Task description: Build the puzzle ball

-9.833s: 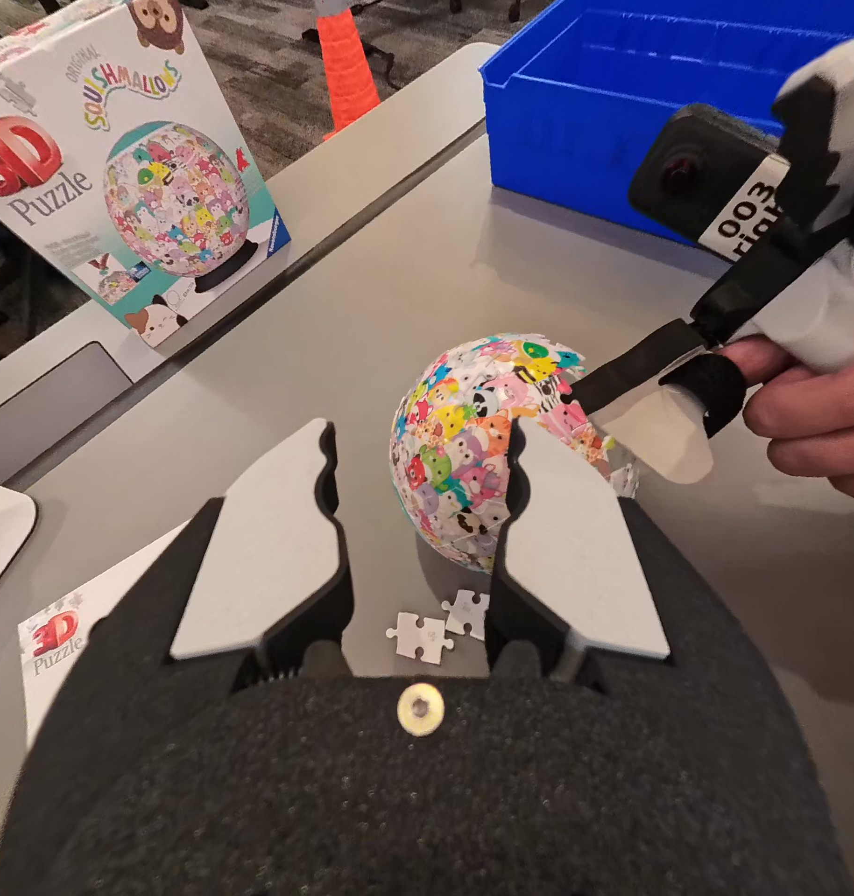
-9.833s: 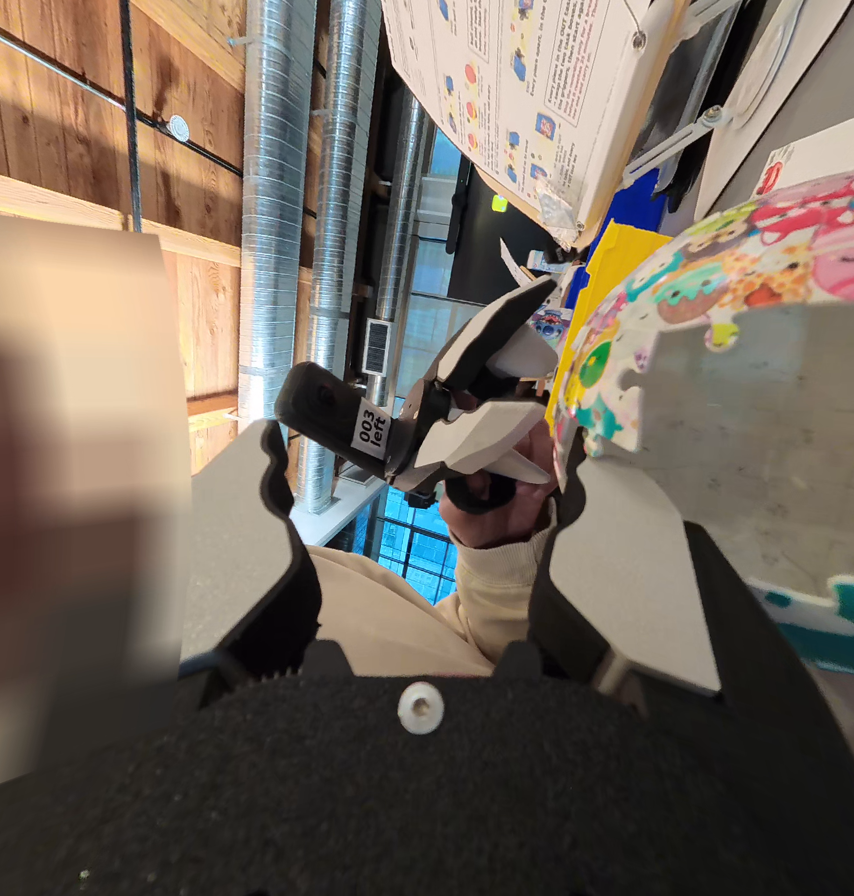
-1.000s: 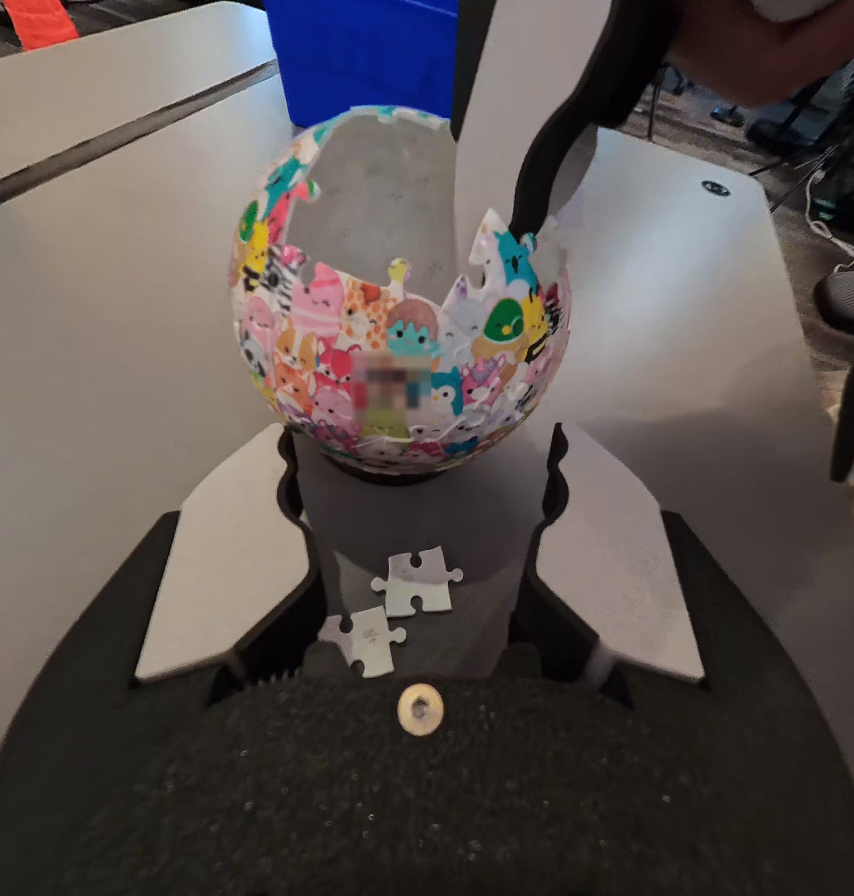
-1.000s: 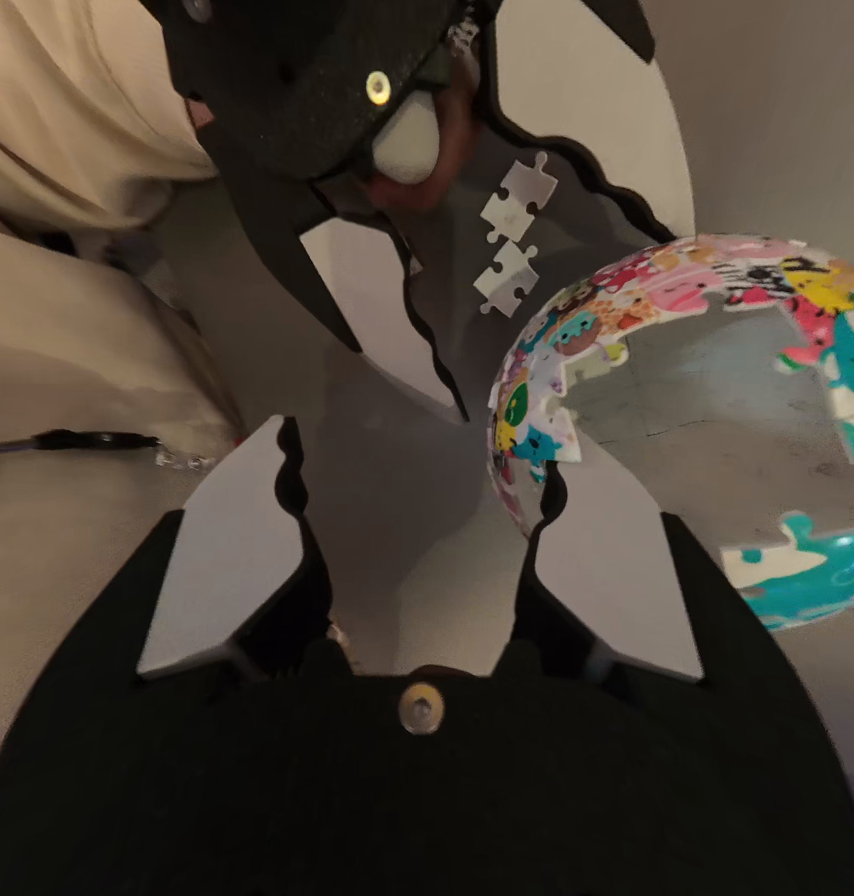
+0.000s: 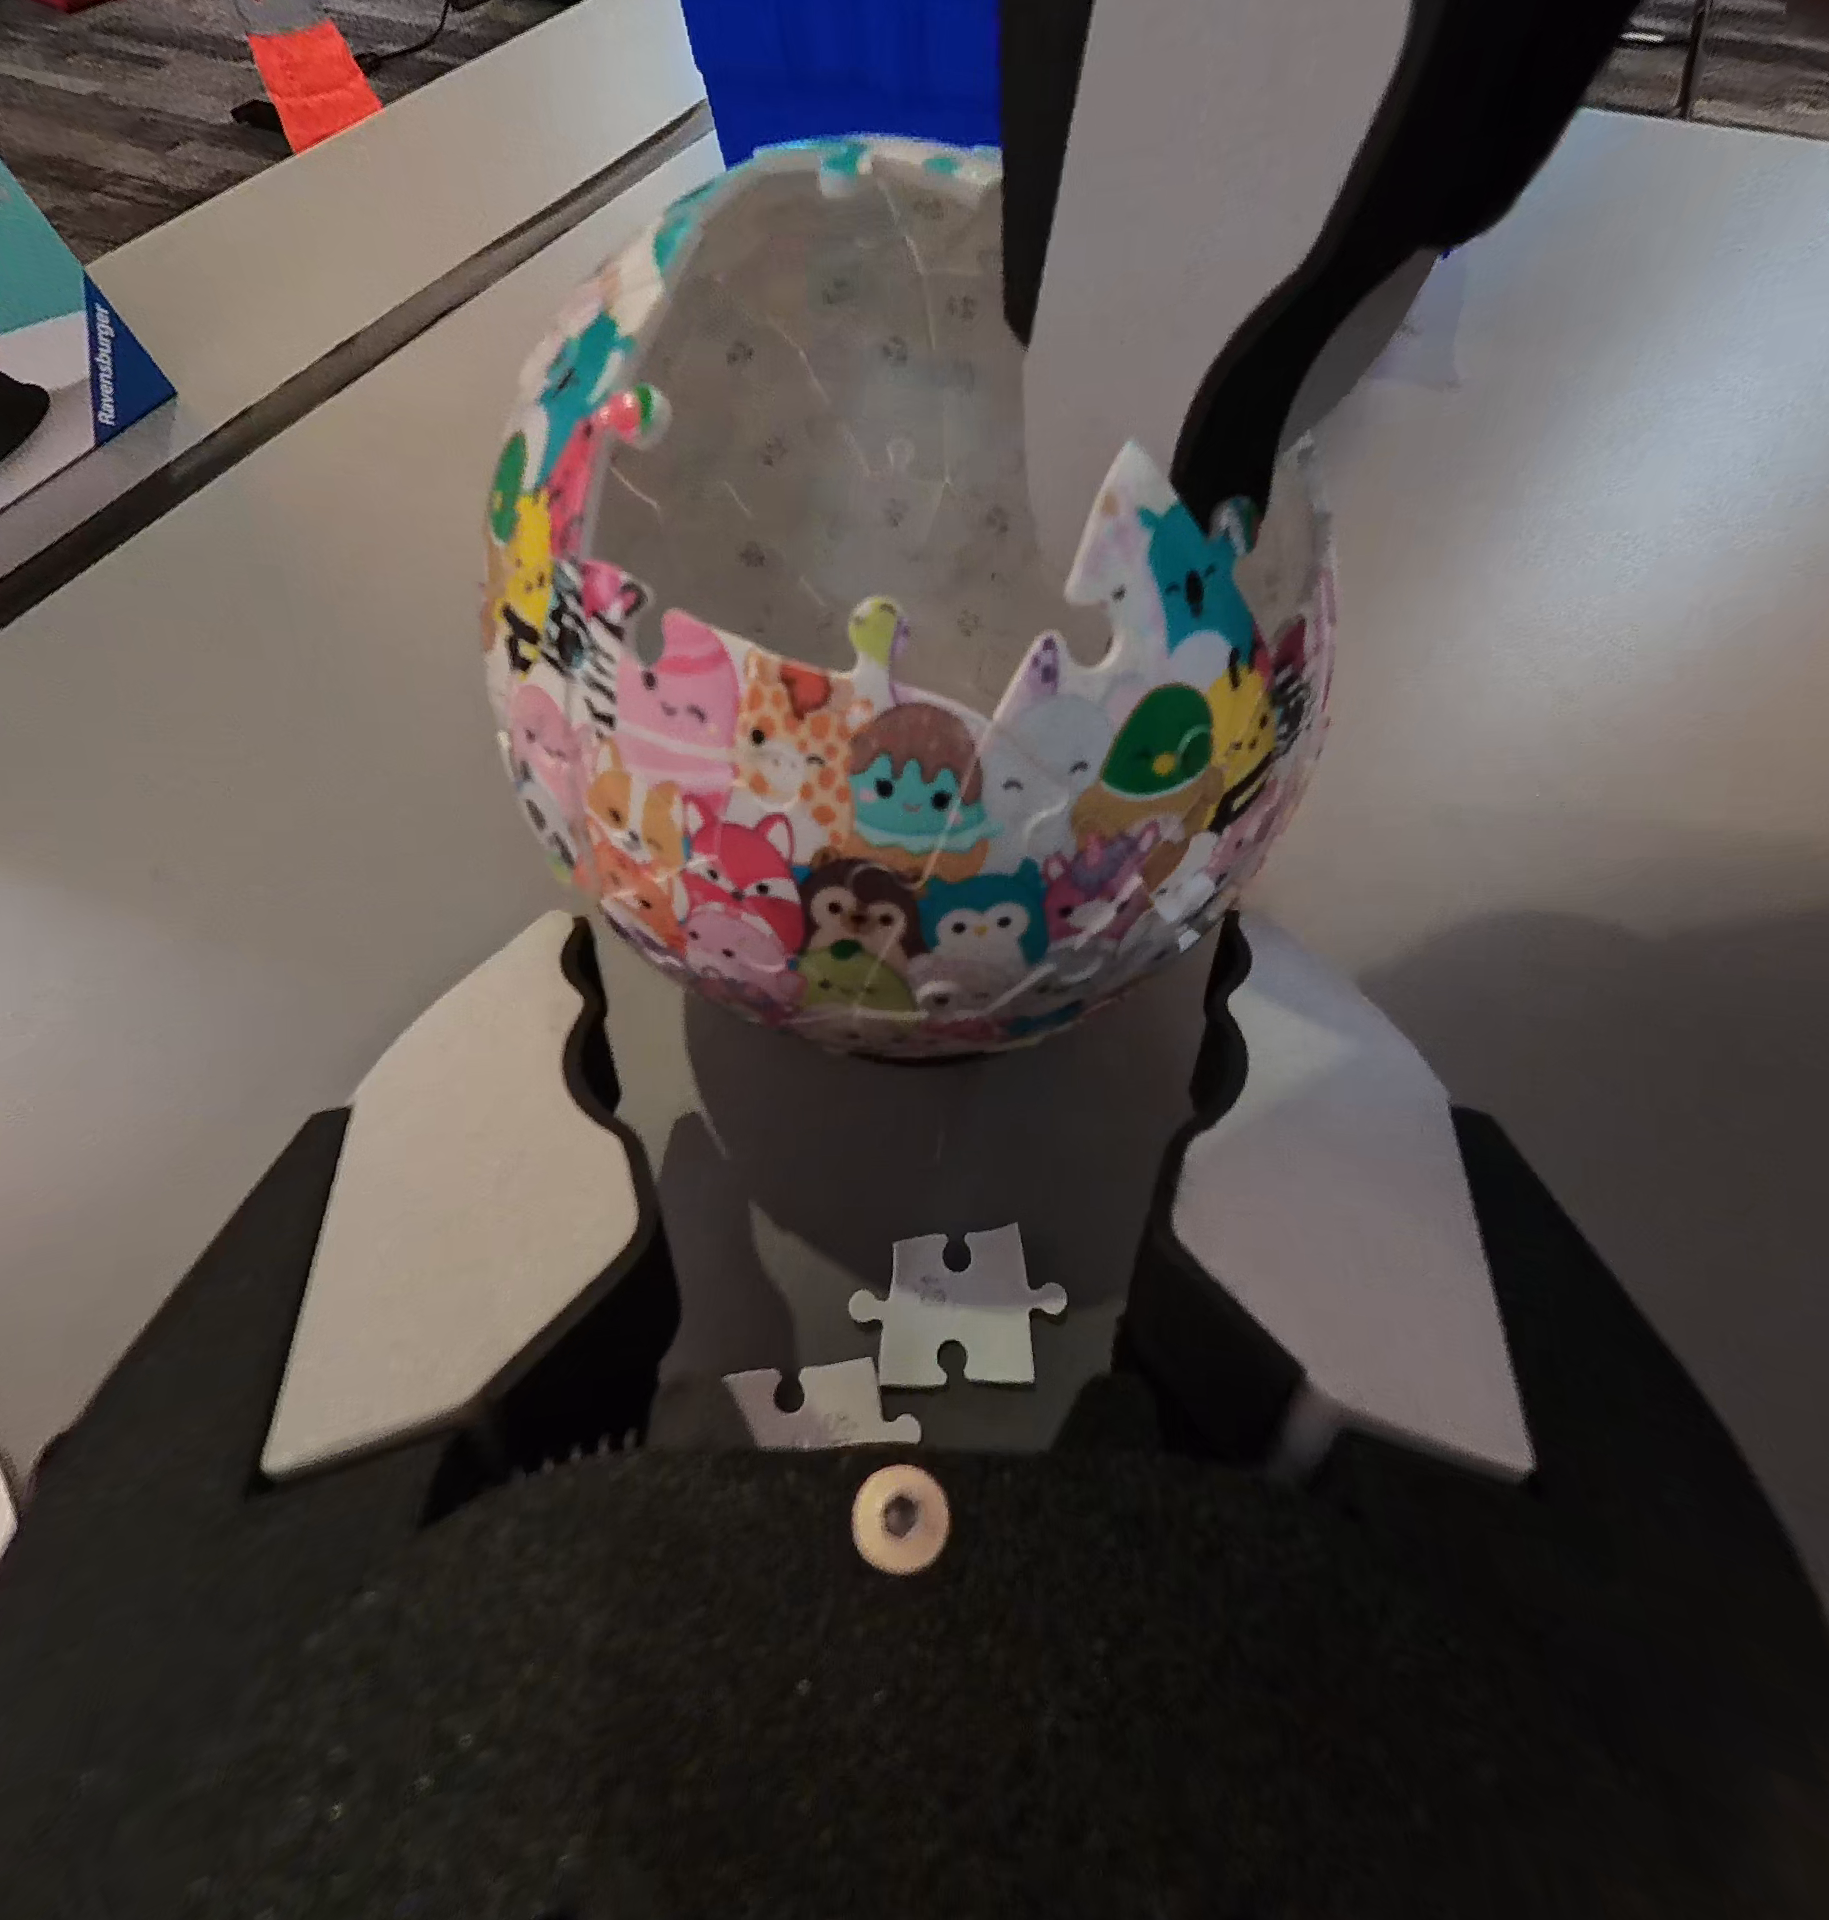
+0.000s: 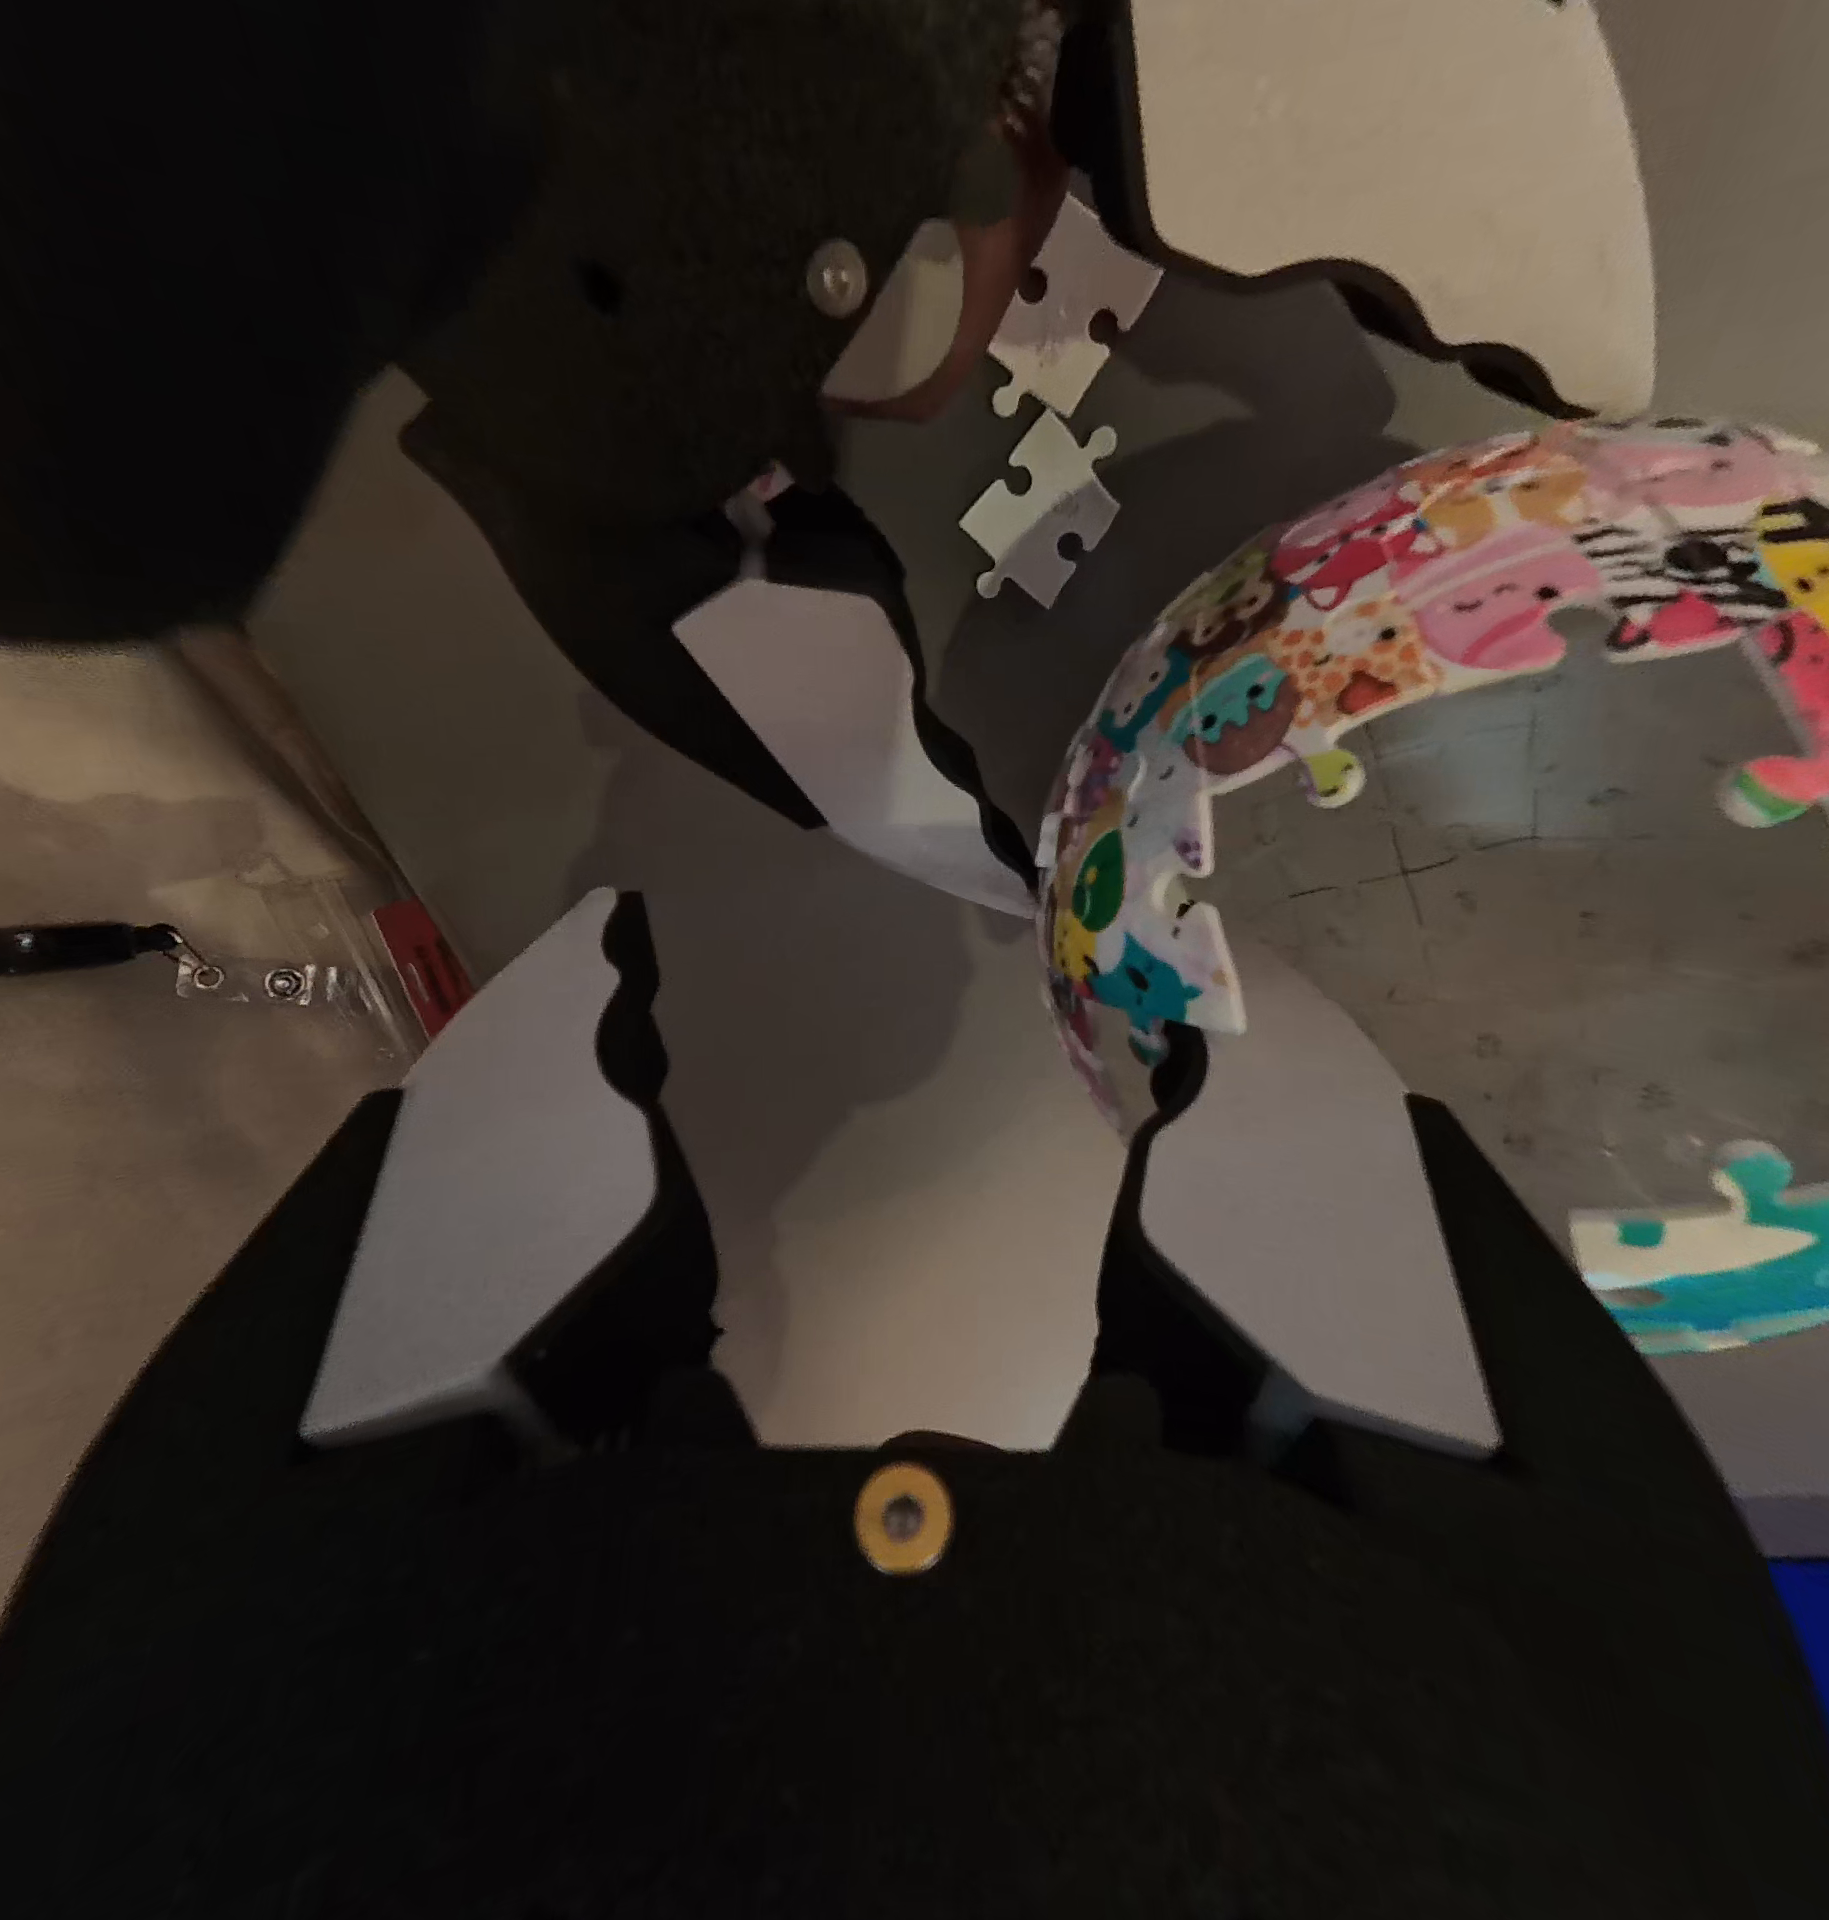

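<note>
Left wrist view, ball: the half-built puzzle ball (image 5: 910,748) stood on the grey worktop (image 5: 214,831), just beyond the tips of the left tongs (image 5: 905,997), open side up with a jagged rim
Left wrist view, left tongs: spread wide and empty, one finger to either side of the ball's base
Left wrist view, loose pieces: two puzzle pieces (image 5: 951,1314) lay face down between those fingers, near the ball
Left wrist view, right tongs: one finger reached down inside the shell against the raised teal rim piece (image 5: 1180,582)
Right wrist view, right tongs: the right tongs (image 6: 905,1018) gaped wide, straddling the ball's wall and holding nothing
Right wrist view, risk: closing hard on the thin wall could likely buckle it or pop joined pieces loose; with the left tongs not gripping, a sideways push could roll the ball, and the left tongs sliding forward could scatter the loose pieces
</note>
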Motion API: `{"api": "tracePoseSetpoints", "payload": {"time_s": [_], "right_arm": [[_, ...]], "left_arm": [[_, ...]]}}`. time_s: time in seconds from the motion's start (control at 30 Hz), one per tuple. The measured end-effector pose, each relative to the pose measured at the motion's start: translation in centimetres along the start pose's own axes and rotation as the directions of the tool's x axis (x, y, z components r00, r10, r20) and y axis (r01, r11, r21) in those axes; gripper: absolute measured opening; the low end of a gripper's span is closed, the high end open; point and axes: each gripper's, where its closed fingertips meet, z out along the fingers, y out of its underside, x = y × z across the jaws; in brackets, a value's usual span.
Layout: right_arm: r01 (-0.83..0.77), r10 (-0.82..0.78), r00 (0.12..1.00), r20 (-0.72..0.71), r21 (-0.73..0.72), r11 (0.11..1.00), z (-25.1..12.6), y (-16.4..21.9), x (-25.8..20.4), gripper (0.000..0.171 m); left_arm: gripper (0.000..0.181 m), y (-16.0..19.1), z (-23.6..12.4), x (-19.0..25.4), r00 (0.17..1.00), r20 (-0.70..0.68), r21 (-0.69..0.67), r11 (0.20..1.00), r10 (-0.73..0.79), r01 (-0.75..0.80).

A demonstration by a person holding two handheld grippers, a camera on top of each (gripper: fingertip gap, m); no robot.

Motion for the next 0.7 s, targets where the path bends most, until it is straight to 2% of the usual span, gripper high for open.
{"api": "tracePoseSetpoints", "payload": {"time_s": [0.2, 0.47, 0.7], "right_arm": [[-0.024, 0.024, 0.999, 0.037, -0.016, 1.000, 0.2, 0.2, -0.1, 0.084], [0.007, -0.007, 0.997, -0.078, -0.005, 1.000, 0.5, 0.3, -0.1, 0.102], [0.011, -0.006, 0.993, -0.116, 0.049, 0.999, 1.4, 0.6, 0.2, 0.099]], "left_arm": [[0.109, 0.1, 0.1, -0.1, 1.000, 0.012, -0.008, 1.000, 0.022, -0.021], [0.107, 0.4, -0.4, -0.2, 1.000, 0.014, -0.011, 1.000, 0.020, -0.020], [0.111, 0.7, 0.3, -0.3, 1.000, 0.017, -0.046, 0.999, 0.013, -0.012]]}}
